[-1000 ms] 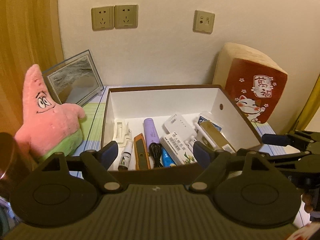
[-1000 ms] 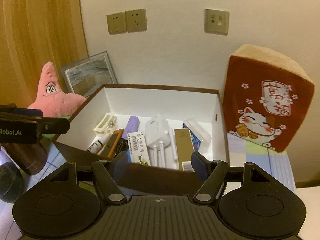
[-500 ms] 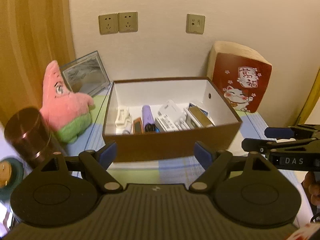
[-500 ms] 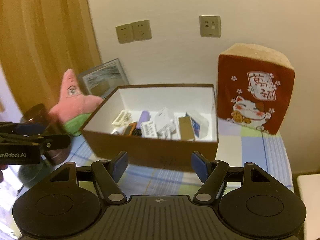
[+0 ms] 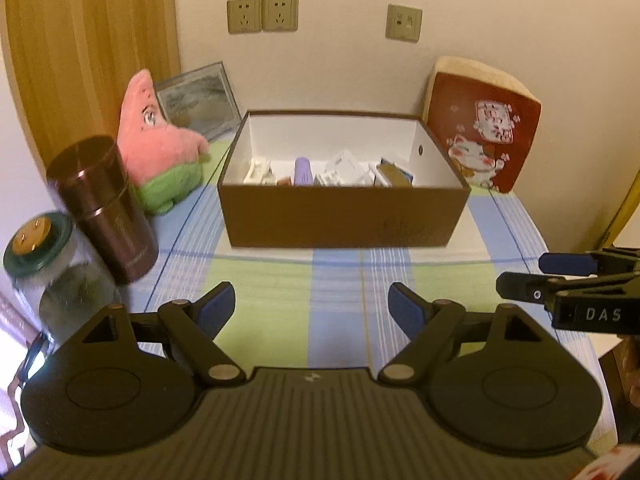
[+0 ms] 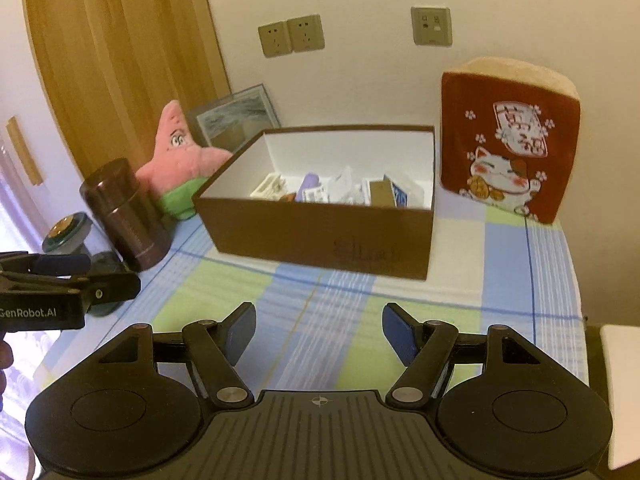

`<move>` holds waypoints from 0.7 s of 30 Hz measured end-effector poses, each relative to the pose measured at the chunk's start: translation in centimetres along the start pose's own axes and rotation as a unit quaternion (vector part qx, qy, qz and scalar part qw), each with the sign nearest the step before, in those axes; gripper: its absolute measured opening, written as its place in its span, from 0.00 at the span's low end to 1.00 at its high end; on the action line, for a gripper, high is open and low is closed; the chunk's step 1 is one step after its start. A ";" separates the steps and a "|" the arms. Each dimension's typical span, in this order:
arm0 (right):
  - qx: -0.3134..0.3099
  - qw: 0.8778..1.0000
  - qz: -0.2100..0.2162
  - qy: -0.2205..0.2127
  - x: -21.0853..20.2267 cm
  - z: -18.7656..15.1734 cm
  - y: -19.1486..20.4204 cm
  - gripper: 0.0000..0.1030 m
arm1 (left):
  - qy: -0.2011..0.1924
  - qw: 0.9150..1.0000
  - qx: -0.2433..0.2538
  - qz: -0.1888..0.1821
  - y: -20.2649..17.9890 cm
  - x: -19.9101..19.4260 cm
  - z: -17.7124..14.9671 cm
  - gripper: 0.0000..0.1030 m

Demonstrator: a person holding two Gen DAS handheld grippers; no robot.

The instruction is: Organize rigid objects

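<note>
Both grippers, left [image 5: 311,308] and right [image 6: 319,332], spread wide and empty above checked tablecloth [image 5: 280,292], brown box [image 5: 344,220] of small items ahead.

Open brown box [image 5: 344,216] on the checked cloth holds jumbled, indistinct small items.

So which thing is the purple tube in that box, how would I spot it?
Find the open brown cardboard box in the middle of the checked tablecloth. Look among the clutter on its white floor, left of centre. The purple tube is the only lilac, round-ended cylinder; its neighbours are white, brown or orange.
</note>
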State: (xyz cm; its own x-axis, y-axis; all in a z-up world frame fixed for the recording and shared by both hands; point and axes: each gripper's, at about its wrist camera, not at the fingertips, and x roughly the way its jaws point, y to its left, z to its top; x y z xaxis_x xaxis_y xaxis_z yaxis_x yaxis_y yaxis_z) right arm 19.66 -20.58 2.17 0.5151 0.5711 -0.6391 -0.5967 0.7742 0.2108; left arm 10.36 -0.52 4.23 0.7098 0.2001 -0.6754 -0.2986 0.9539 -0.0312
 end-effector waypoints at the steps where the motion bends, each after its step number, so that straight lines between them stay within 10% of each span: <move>1: 0.002 1.000 0.000 0.003 -0.1 -0.3 -0.1 0.65 | 0.003 1.000 0.000 0.001 -0.1 -0.1 -0.4 0.79; 21: 0.054 0.997 -0.006 0.060 -2.0 -5.7 3.1 0.65 | 0.061 0.998 0.015 -0.027 1.6 -1.8 -5.4 0.78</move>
State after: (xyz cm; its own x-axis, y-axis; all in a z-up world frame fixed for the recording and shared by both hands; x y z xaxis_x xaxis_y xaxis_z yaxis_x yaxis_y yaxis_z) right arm 13.23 -20.87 -0.13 0.4398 0.5300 -0.7250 -0.5182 0.8091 0.2771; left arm 5.15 -0.55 1.37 0.6417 0.1208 -0.7574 -0.2410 0.9692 -0.0497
